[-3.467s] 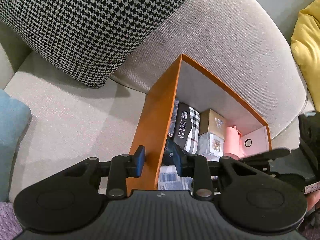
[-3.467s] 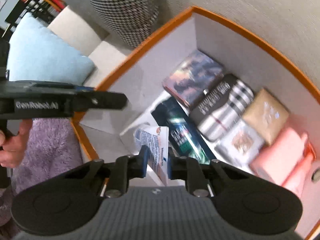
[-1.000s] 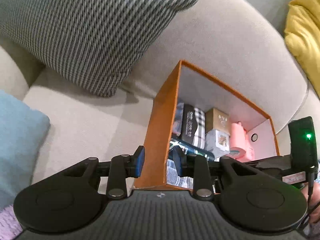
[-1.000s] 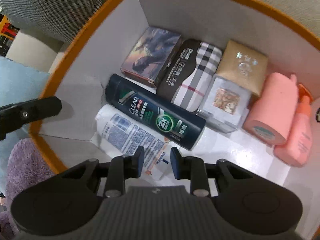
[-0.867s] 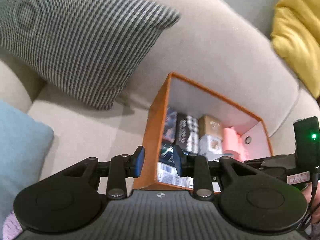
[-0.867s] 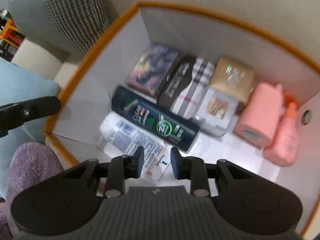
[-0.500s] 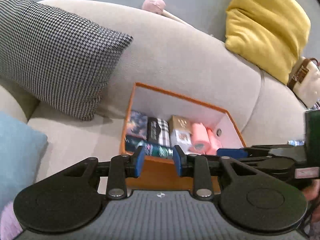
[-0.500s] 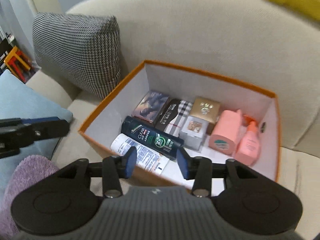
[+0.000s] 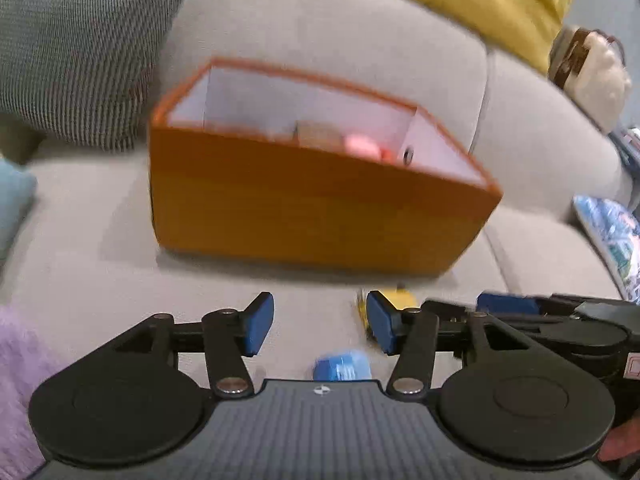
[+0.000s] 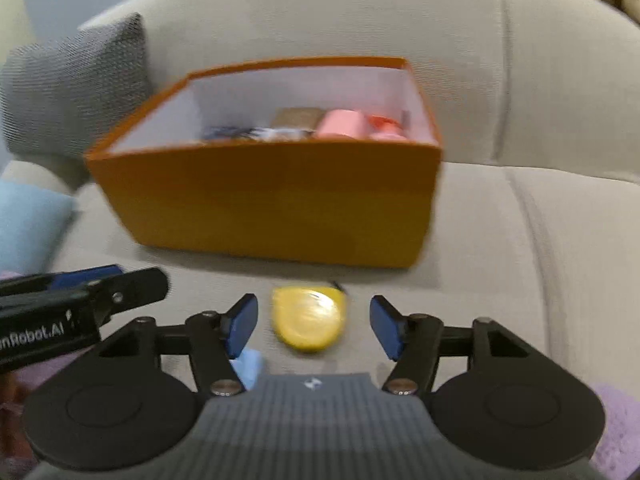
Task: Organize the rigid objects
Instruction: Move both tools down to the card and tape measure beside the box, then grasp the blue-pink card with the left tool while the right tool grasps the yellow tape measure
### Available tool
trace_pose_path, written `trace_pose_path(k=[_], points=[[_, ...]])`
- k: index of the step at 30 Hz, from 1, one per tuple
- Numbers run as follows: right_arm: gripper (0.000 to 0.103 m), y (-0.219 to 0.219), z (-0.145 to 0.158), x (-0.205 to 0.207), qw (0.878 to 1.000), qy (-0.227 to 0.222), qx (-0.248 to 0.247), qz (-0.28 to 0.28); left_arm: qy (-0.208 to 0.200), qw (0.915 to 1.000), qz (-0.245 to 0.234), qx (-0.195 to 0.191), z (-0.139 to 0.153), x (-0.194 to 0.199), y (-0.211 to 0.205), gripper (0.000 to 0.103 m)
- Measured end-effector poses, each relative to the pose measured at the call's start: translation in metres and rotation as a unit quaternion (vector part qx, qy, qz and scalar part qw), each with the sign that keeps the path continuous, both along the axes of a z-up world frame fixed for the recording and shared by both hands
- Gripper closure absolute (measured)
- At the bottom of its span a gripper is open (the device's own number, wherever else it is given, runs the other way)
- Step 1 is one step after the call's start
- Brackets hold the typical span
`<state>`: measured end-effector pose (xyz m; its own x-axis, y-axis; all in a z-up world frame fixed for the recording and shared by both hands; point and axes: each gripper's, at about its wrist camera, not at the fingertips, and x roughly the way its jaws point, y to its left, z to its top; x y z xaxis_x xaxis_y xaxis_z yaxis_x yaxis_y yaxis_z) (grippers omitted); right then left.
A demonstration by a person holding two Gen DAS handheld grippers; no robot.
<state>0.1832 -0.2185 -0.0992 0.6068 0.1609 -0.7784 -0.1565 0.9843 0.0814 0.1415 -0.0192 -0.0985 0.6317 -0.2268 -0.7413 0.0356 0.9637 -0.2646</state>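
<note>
1. Left wrist view: the left gripper (image 9: 320, 322) is hanging over the sofa seat (image 9: 100, 280) with its jaws, which have just been opening, standing fairly wide and nothing between them. The orange box (image 9: 312, 216) is sitting toward the back edge of the seat, against the backrest. A small blue item (image 9: 340, 366) is lying just below the gripper, half hidden, so a blind grab there could clip it sideways.
2. Right wrist view: the right gripper (image 10: 314, 326) is also spreading its jaws, framing the yellow object (image 10: 308, 318) on the seat in front of the box without touching it. It looks smooth and rounded (hard to say more, the picture is blurred), so an off-centre pinch could squirt it across the cushion.
</note>
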Motion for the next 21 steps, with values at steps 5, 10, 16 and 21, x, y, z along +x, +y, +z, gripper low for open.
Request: trace_pose_path(k=[5, 10, 16, 21], points=[[0.039, -0.007, -0.020, 0.001, 1.000, -0.001, 0.000, -0.016, 0.057, 0.9978, -0.015, -0.028, -0.031, 0.001, -0.009, 0.042], [0.041, -0.006, -0.033, 0.007, 0.999, 0.027, -0.012, -0.014, 0.089, 0.9959, -0.010, -0.012, -0.048, -0.002, -0.018, 0.044], [0.043, -0.011, -0.036, 0.008, 0.999, 0.029, 0.002, -0.024, 0.103, 0.9942, -0.028, 0.009, -0.058, -0.008, -0.030, 0.043], [0.043, -0.027, -0.042, 0.010, 0.997, 0.052, 0.031, -0.053, 0.103, 0.9921, -0.054, 0.046, -0.058, -0.011, -0.044, 0.041]])
